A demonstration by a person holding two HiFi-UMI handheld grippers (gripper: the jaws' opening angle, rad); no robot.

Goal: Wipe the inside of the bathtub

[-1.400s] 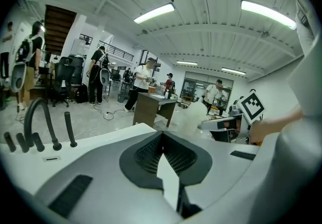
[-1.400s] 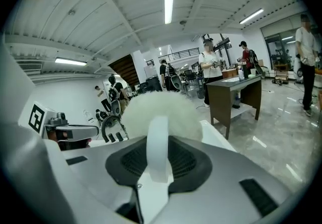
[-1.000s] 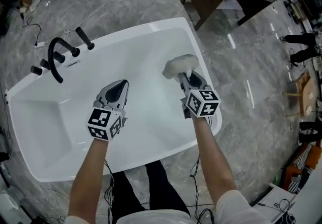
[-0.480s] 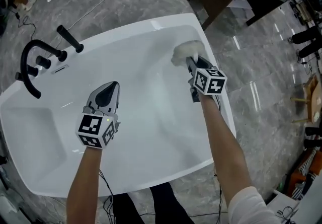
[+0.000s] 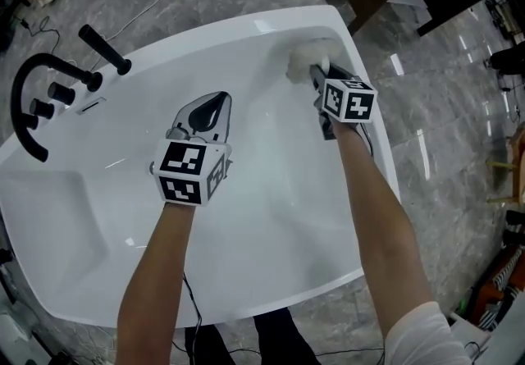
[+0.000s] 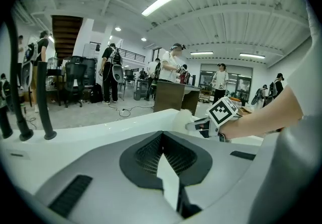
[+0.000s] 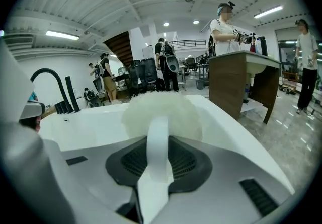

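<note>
A fluffy white wiping pad point(image 5: 305, 58) sits in the upper right of the head view. It appears to press against the inner wall of the white bathtub point(image 5: 98, 216), just below the rim at the tub's far end. The right gripper point(image 5: 315, 75) has its jaws pinching the pad's smooth white handle point(image 7: 158, 147). In the right gripper view the pad's soft, shaggy round head lies straight ahead of the jaws, and the handle runs back between them. The tub is glossy and smooth with gently curved walls. Its long axis runs from lower left to upper right. Most of the unwiped surface therefore lies back toward the lower left of the pad.

The left gripper point(image 5: 209, 109) hovers over the middle of the basin, well apart from the pad. Its jaws are pressed together on nothing, so the right hand is plainly the nearer one. A curved black faucet point(image 5: 25, 101) and a black hand shower point(image 5: 102, 47) stand at the upper left rim. Grey marbled floor point(image 5: 443, 158) surrounds the tub.
</note>
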